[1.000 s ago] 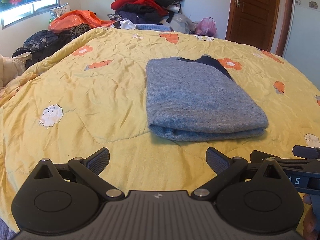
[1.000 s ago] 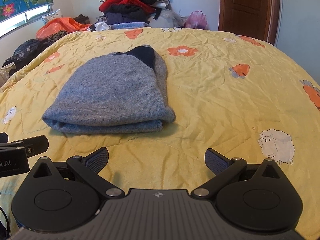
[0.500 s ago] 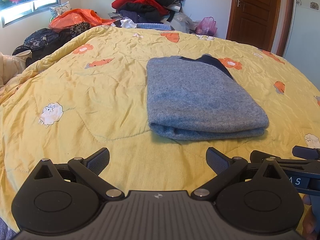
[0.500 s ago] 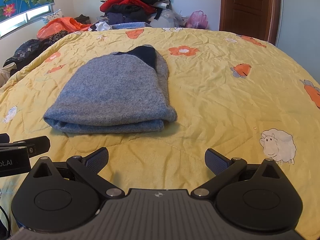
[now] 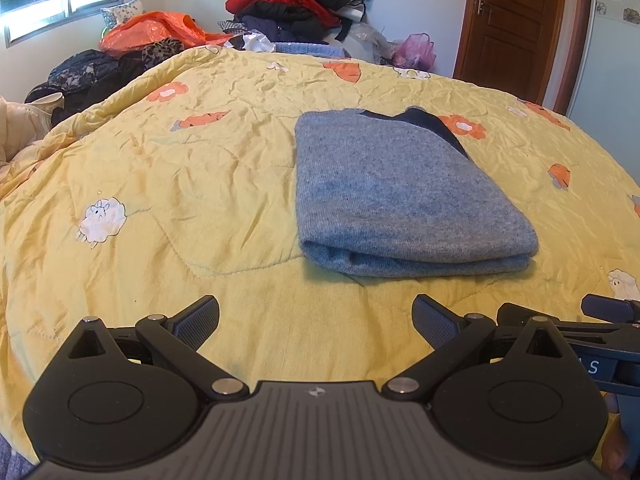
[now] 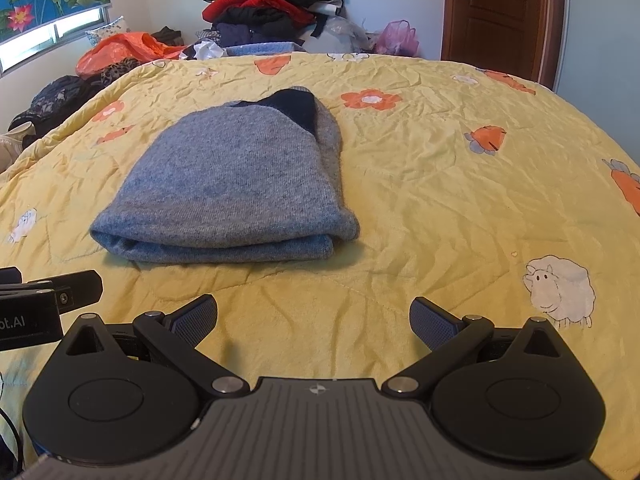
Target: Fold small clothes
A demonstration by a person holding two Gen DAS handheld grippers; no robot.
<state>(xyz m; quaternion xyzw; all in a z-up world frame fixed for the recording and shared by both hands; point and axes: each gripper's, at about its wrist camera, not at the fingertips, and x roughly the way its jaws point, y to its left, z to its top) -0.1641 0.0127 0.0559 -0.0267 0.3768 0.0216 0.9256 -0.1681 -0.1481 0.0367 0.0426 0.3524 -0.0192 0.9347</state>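
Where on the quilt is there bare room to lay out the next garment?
The yellow quilt lies bare right of the folded grey sweater, out to the sheep print. Another bare patch lies left of the sweater. The near strip holds both open grippers, left gripper and right gripper. The far edge is crowded by the clothes pile.

A home bedroom is shown. A bed is covered by a yellow quilt (image 5: 168, 200) printed with sheep and orange flowers. Clothes are heaped in a pile (image 6: 272, 4) against the far wall, beside a brown wooden door (image 5: 516, 20) and a window (image 6: 52, 34).
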